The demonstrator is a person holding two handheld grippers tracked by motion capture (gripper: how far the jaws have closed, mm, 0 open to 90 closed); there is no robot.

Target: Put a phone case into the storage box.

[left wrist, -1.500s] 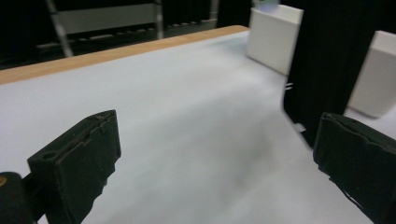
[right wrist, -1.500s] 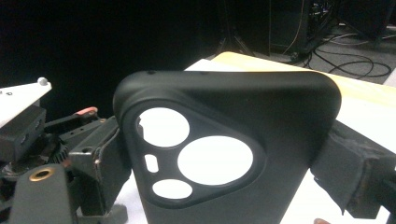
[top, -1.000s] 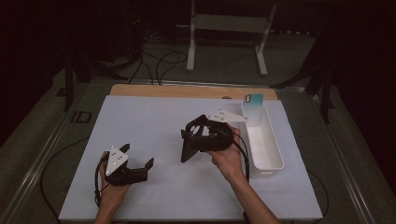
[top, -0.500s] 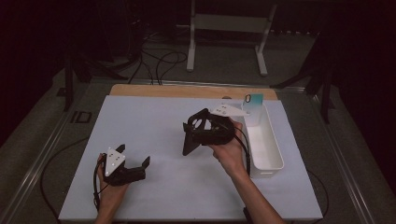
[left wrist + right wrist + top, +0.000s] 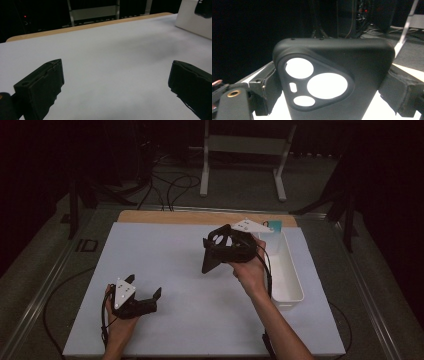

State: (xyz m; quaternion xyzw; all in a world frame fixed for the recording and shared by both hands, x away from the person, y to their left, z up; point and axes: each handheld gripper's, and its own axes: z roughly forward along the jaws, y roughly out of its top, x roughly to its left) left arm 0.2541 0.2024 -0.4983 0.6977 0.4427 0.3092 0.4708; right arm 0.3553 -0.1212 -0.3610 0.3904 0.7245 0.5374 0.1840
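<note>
A black phone case (image 5: 219, 252) with a three-hole camera cutout is held above the white mat, upright and tilted. My right gripper (image 5: 229, 251) is shut on it, one jaw on each side. In the right gripper view the phone case (image 5: 332, 75) stands close in front of the camera, between the black fingers (image 5: 265, 87). My left gripper (image 5: 145, 287) rests low on the mat at the near left, open, with nothing between its jaws. In its own view the left gripper (image 5: 116, 75) spans bare mat.
A long white bin (image 5: 289, 272) lies at the mat's right side, with a teal object (image 5: 275, 225) at its far end. The bin's wall (image 5: 192, 20) shows far right in the left gripper view. A wooden table edge (image 5: 200, 217) runs along the back.
My right gripper has lifted the phone case higher and farther back, toward the bin. The left gripper has stayed almost in place.
</note>
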